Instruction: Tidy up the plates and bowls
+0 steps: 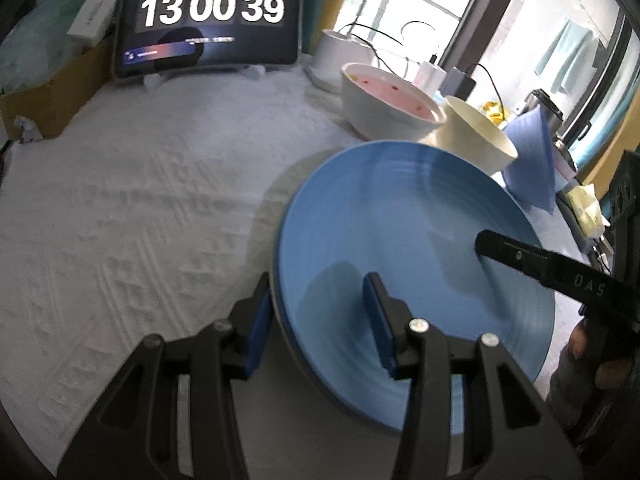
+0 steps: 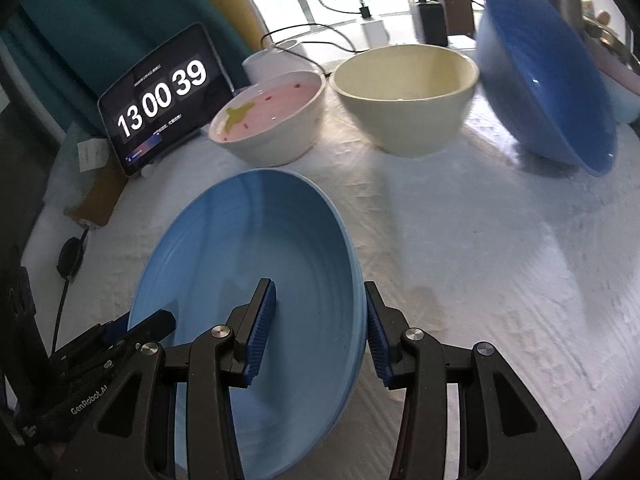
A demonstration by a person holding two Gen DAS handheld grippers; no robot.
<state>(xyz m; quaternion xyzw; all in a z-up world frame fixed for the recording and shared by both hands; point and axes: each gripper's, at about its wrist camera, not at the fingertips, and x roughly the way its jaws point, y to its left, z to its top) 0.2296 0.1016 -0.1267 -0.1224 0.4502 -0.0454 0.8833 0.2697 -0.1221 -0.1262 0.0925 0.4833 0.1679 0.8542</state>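
Note:
A light blue plate (image 1: 400,216) hangs tilted just above the white tablecloth, casting a shadow on it. My left gripper (image 1: 318,284) is shut on its left rim, one blue pad inside and one outside. On the opposite rim of the plate (image 2: 256,248) my right gripper (image 2: 318,286) is shut the same way. Each view shows a finger of the other gripper over the plate's far side. Behind stand a white bowl with a pink inside (image 2: 272,120), a cream bowl (image 2: 404,96) and a darker blue bowl (image 2: 548,92) tipped on its side.
A tablet showing a clock (image 1: 208,20) stands at the back of the cloth-covered table (image 1: 120,220), with a cardboard box (image 1: 48,96) to its left. A white container, chargers and cables (image 2: 360,4) sit behind the bowls near the window.

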